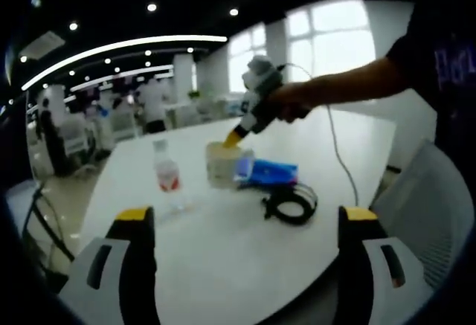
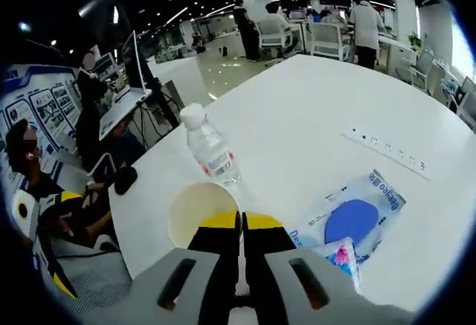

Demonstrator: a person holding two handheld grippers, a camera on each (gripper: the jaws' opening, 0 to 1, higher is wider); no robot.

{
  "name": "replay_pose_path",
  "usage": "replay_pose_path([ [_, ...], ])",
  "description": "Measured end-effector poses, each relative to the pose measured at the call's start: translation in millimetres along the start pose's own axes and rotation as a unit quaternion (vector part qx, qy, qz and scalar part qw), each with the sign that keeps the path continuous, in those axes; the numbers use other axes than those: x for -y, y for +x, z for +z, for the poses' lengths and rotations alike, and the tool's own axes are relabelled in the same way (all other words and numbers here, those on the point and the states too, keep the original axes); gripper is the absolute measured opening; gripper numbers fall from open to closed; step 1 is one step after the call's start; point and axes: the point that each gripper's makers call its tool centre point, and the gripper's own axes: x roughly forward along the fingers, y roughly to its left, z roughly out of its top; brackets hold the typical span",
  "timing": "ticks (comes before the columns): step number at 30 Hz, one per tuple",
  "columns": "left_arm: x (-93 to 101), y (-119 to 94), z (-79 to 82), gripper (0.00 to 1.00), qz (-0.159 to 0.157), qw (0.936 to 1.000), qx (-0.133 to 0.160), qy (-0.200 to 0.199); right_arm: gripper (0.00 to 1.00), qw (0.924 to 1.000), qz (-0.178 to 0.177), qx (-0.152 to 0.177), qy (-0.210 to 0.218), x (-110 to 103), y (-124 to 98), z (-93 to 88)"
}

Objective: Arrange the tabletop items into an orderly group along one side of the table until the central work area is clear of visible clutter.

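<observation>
A pale paper cup (image 1: pixel 222 163) stands mid-table with a clear water bottle (image 1: pixel 166 174) to its left and a blue packet (image 1: pixel 272 171) to its right. A black coiled cable (image 1: pixel 290 202) lies nearer to me. My left gripper (image 1: pixel 248 217) hangs open over the table's near edge, holding nothing. My right gripper (image 1: pixel 234 137), held by a person's hand, comes in from the right, its yellow tip at the cup's rim. In the right gripper view, my right gripper (image 2: pixel 239 221) is shut on the rim of the paper cup (image 2: pixel 195 210), beside the bottle (image 2: pixel 209 149) and blue packet (image 2: pixel 355 219).
A white power strip (image 2: pixel 387 148) lies further out on the white table (image 2: pixel 297 109). A small colourful packet (image 2: pixel 338 254) sits by the blue one. A grey chair (image 1: pixel 428 198) stands at the table's right edge. People sit near a laptop (image 2: pixel 123 102) beyond the far edge.
</observation>
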Motion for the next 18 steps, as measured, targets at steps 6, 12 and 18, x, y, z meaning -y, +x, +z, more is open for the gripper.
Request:
replay_pose_path([
  [6, -1.1, 0, -0.9, 0.97, 0.001, 1.0000, -0.001, 0.000, 0.00, 0.9997, -0.008, -0.008, 0.021, 6, 19, -1.4],
  [12, -0.4, 0, -4.2, 0.97, -0.001, 1.0000, -0.009, 0.000, 0.00, 0.9994, -0.023, -0.013, 0.022, 13, 35, -0.4],
  [18, -1.7, 1, -6.4, 0.95, 0.001, 0.9999, -0.014, 0.000, 0.00, 0.9978, -0.031, -0.011, 0.058, 23, 49, -2.4],
])
